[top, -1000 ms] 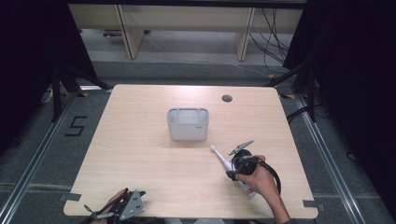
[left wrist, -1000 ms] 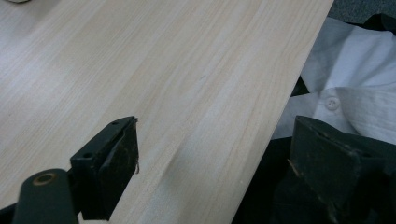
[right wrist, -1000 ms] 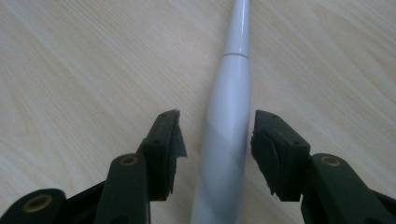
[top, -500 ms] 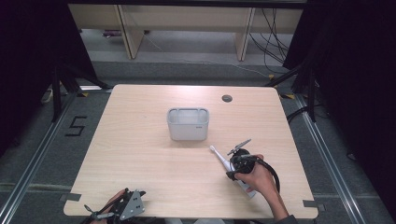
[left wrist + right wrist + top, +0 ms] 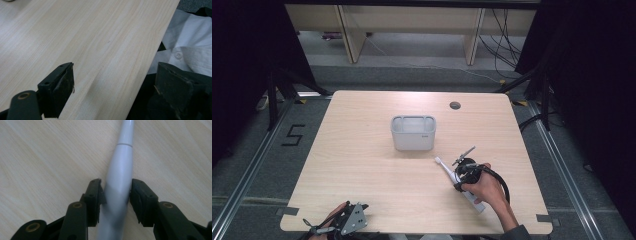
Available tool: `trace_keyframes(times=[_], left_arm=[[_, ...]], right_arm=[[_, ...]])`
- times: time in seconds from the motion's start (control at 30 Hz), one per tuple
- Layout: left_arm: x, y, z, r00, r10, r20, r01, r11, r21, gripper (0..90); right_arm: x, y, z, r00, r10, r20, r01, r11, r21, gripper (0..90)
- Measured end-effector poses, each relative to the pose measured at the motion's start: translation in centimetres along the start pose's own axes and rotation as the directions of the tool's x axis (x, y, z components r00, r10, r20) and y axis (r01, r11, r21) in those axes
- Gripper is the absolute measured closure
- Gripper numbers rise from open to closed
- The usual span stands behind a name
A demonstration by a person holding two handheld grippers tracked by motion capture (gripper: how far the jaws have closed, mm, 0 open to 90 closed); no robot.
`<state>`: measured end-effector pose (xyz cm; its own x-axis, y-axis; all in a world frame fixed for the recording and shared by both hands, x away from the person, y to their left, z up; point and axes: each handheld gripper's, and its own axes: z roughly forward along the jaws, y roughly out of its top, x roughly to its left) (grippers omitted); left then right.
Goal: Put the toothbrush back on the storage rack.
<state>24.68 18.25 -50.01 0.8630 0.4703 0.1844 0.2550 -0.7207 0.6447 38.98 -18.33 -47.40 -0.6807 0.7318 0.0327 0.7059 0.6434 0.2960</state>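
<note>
- Closing in from both sides, the right gripper (image 5: pixel 116 192) has its two black jaws against the white electric toothbrush (image 5: pixel 119 182); they have just been closing, and in the right gripper view the pads touch the handle's widest part.
- From the high view, that right gripper (image 5: pixel 463 172) sits over the middle of the toothbrush (image 5: pixel 451 173), which lies flat on the table (image 5: pixel 362 165), tilted, brush head toward the grey bin (image 5: pixel 413 133) and base under the person's right hand (image 5: pixel 486 190).
- Bin and toothbrush are near each other but apart; the bin stands upright at the table's centre.
- At the near left edge the left gripper (image 5: pixel 343 223) rests low, and the left gripper view shows its jaws standing wide apart with nothing between them, one over the wood, one past the edge above a white shirt (image 5: pixel 190 53).
- Light wood-grain tabletop with a round cable hole (image 5: pixel 455 105) near the far edge.
- Grey floor around, a taped "5" (image 5: pixel 294 135) at left, wooden furniture legs and loose cables behind, dark curtains at both sides.
</note>
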Motion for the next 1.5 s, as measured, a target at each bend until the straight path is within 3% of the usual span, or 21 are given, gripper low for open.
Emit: trace_keyframes(times=[0.03,0.5,0.87,0.97,1.13,1.17,1.27,1.3,1.33,1.5], left_arm=[[0.0,0.0,0.0,1.0,0.002,0.003,-0.002,1.0,0.0,15.3],[0.1,0.0,0.0,1.0,0.006,-0.003,-0.006,1.0,0.004,15.2],[0.0,0.0,0.0,0.9999,0.01,-0.001,-0.01,0.9999,0.005,15.2],[0.0,0.0,0.1,1.0,0.005,0.004,-0.005,1.0,0.001,15.2],[0.0,0.1,0.1,1.0,0.005,0.006,-0.005,1.0,-0.002,15.2],[0.0,0.0,0.1,0.9999,0.01,0.005,-0.01,0.9999,0.003,15.2],[0.0,0.0,0.0,1.0,0.008,0.005,-0.008,1.0,0.005,15.2],[0.0,0.0,0.0,1.0,0.003,0.004,-0.003,1.0,-0.001,15.2],[0.0,0.0,0.1,1.0,0.003,0.005,-0.003,1.0,-0.001,15.2],[0.0,0.0,0.1,1.0,0.004,0.005,-0.004,1.0,-0.002,15.2]], right_arm=[[0.0,0.3,0.0,0.9995,-0.03,0.007,0.03,1.0,0.006,61.1],[-0.2,1.1,0.5,0.9996,-0.027,0.012,0.025,0.996,0.088,65.5],[-0.3,1.6,0.7,0.9979,-0.061,0.022,0.058,0.99,0.126,65.5],[0.0,1.7,0.6,0.9995,-0.026,0.017,0.023,0.989,0.144,65.4],[-0.2,1.6,0.6,0.998,-0.062,0.016,0.058,0.986,0.154,64.0],[0.1,1.7,0.6,0.9991,-0.033,0.027,0.028,0.985,0.168,64.6],[0.0,1.7,0.6,0.9985,-0.053,0.017,0.049,0.984,0.174,65.7],[0.1,1.8,0.6,0.999,-0.038,0.024,0.033,0.984,0.178,66.0],[0.0,1.8,0.6,0.9977,-0.063,0.023,0.058,0.983,0.175,66.1],[0.1,1.8,0.5,0.9986,-0.046,0.027,0.041,0.983,0.177,66.3]])
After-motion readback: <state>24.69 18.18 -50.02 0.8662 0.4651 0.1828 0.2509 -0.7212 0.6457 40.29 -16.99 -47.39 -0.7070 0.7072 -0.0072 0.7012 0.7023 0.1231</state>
